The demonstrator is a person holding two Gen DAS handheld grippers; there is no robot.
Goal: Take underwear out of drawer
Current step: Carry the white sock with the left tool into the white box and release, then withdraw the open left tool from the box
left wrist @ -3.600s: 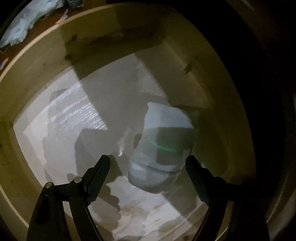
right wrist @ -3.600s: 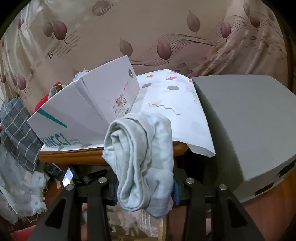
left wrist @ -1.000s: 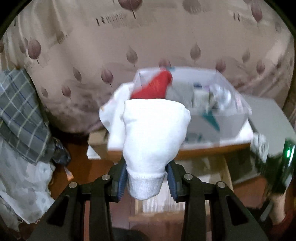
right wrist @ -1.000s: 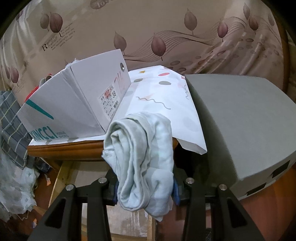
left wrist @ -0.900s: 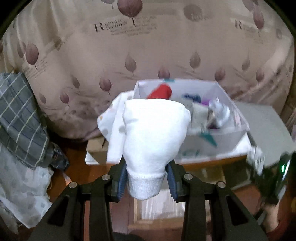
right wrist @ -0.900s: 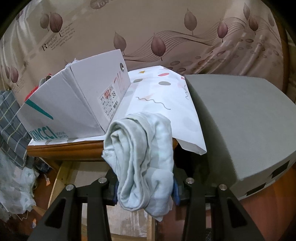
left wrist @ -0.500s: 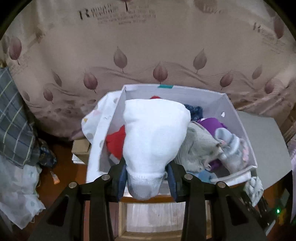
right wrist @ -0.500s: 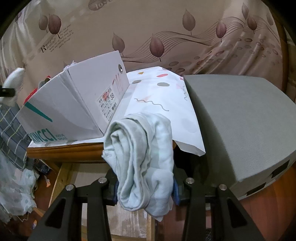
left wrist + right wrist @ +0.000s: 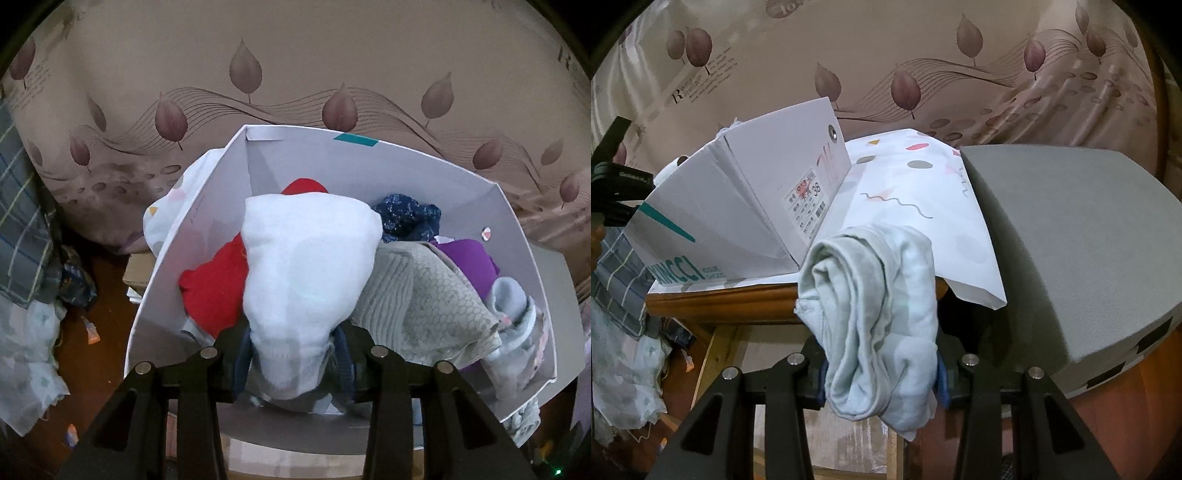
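Observation:
My left gripper hangs over an open white cardboard box with a rolled white underwear standing between its pads. Its jaws are opening, though the pads still touch the roll's lower end. The roll hovers just above the clothes in the box. My right gripper is shut on a rolled pale blue-green underwear. It holds the roll in the air in front of the wooden table edge, right of the same box.
The box holds a red garment, a grey knit, and purple and navy pieces. A patterned white cloth lies under it, a grey case to its right. Checked fabric hangs at left.
My left gripper has carried the white roll forward and down, from in front of the table to right over the box. The right gripper and its roll have stayed still.

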